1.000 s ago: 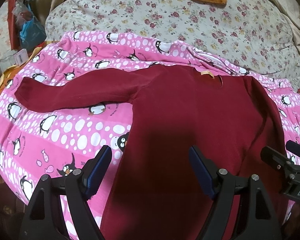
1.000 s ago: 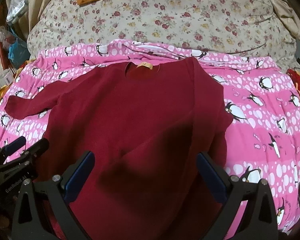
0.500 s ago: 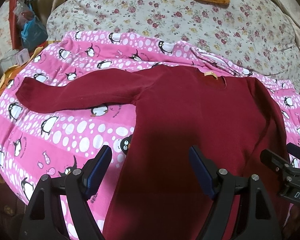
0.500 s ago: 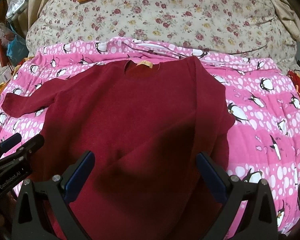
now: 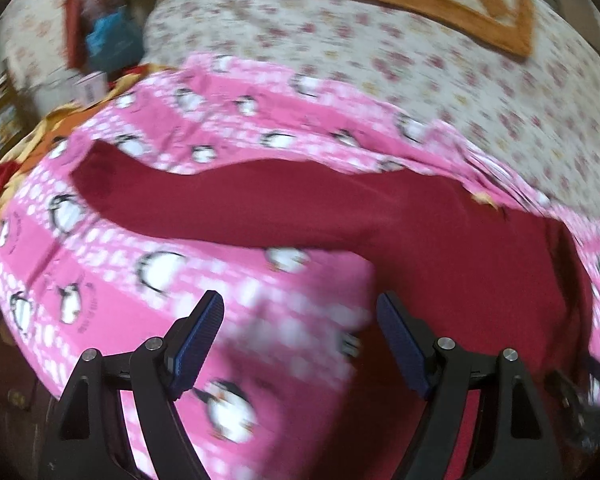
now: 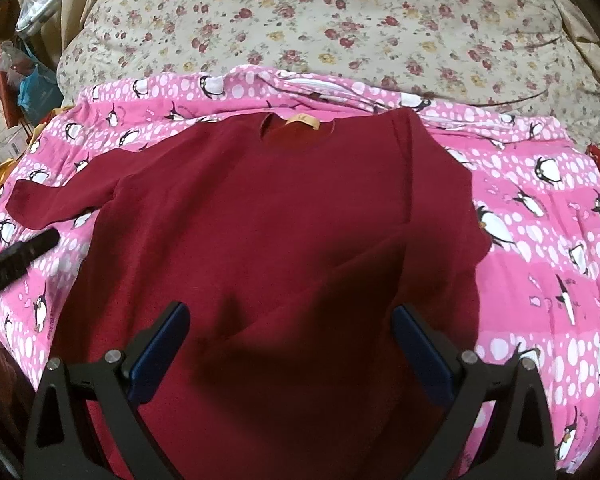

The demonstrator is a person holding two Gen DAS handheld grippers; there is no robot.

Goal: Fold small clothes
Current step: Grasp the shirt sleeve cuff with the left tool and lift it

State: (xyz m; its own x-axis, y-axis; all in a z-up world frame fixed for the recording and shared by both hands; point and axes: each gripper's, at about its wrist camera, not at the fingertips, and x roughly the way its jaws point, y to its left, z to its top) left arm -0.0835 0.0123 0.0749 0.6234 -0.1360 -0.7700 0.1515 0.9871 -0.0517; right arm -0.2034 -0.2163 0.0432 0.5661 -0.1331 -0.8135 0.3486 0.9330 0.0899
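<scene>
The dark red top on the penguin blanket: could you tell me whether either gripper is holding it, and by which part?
Nothing is held. The left gripper and right gripper both stand open above the dark red top.

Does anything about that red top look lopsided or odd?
Yes. The red top lies unevenly on the penguin blanket: one sleeve stretches out sideways, while the other sleeve is already folded over the body. Both grippers hover open. Nothing looks torn or spilled.

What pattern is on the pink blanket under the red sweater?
Black-and-white penguins with white dots on the pink blanket, clearest in the right wrist view; the dark red sweater lies on it.
</scene>
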